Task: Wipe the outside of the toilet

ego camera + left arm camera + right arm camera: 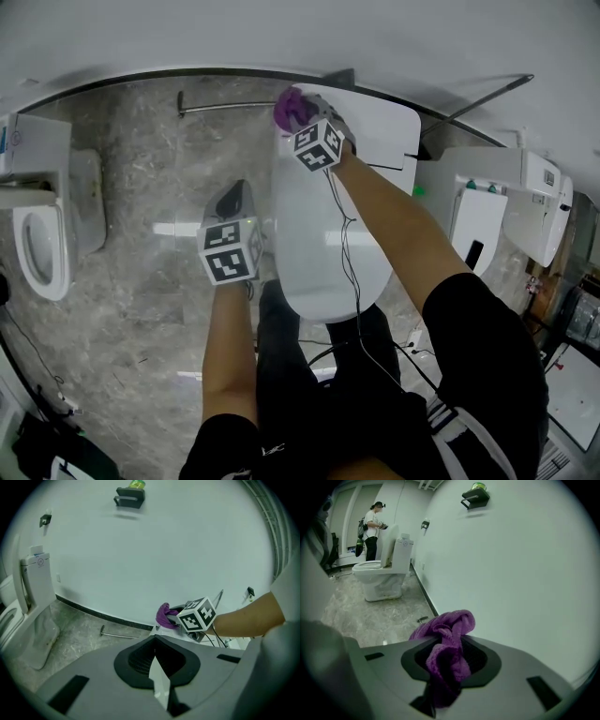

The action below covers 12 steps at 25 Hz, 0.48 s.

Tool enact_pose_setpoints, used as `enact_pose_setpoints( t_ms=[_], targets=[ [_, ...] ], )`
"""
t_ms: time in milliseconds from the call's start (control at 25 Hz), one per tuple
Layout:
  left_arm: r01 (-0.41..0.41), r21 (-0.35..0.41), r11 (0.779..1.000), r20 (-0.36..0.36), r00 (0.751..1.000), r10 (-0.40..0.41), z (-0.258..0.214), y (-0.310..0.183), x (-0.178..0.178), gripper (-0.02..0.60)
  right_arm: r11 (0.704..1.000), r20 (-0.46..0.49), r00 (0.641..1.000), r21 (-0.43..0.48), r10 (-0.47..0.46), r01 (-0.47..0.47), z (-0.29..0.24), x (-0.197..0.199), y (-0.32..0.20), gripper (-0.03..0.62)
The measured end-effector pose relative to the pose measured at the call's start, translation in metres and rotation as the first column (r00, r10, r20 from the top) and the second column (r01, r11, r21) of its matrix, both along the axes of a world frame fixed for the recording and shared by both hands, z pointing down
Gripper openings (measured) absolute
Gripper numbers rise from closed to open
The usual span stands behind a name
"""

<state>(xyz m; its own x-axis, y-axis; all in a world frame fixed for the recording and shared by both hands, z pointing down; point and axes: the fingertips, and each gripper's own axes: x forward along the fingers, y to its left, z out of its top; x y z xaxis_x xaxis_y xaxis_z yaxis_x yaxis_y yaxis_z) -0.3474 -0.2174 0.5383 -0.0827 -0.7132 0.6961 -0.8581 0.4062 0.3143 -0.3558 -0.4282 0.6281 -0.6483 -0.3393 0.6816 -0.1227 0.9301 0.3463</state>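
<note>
The white toilet (323,246) stands below me with its lid down and its tank (380,127) against the wall. My right gripper (302,120) is shut on a purple cloth (291,109) and holds it at the tank's top left corner, close to the wall. In the right gripper view the cloth (447,627) bunches out of the right gripper (445,660). The left gripper view shows the cloth (163,615) and the right gripper's marker cube (197,615) ahead. My left gripper (232,200) hovers left of the bowl over the floor. Its jaws (157,665) look shut with nothing in them.
A second toilet (42,234) stands at the left and a third (511,197) at the right. A metal rod (225,105) lies on the grey floor by the wall. Cables (345,234) trail over the lid. A person (373,524) stands far off by another toilet (382,576).
</note>
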Motion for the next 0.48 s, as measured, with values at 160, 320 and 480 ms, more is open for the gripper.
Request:
enact_pose_setpoints(
  t_ms=[160,320,480],
  targets=[
    [0.006,-0.022,1.0,0.001,1.0,-0.006,0.008,0.011,0.001,0.006,1.0,-0.008,1.0,0.0,-0.002,0.002,0.002,0.002,0.0,0.107],
    [0.01,-0.045,0.999,0.011,1.0,-0.01,0.009,0.02,0.005,0.006,0.999,-0.026,0.999,-0.004,-0.039,0.039,0.003,0.003,0.001,0.107],
    [0.005,-0.053,0.999,0.028,1.0,-0.004,0.005,0.019,0.016,0.005,0.998,-0.052,0.996,-0.009,-0.066,0.066,0.003,0.011,-0.005,0.107]
  ],
)
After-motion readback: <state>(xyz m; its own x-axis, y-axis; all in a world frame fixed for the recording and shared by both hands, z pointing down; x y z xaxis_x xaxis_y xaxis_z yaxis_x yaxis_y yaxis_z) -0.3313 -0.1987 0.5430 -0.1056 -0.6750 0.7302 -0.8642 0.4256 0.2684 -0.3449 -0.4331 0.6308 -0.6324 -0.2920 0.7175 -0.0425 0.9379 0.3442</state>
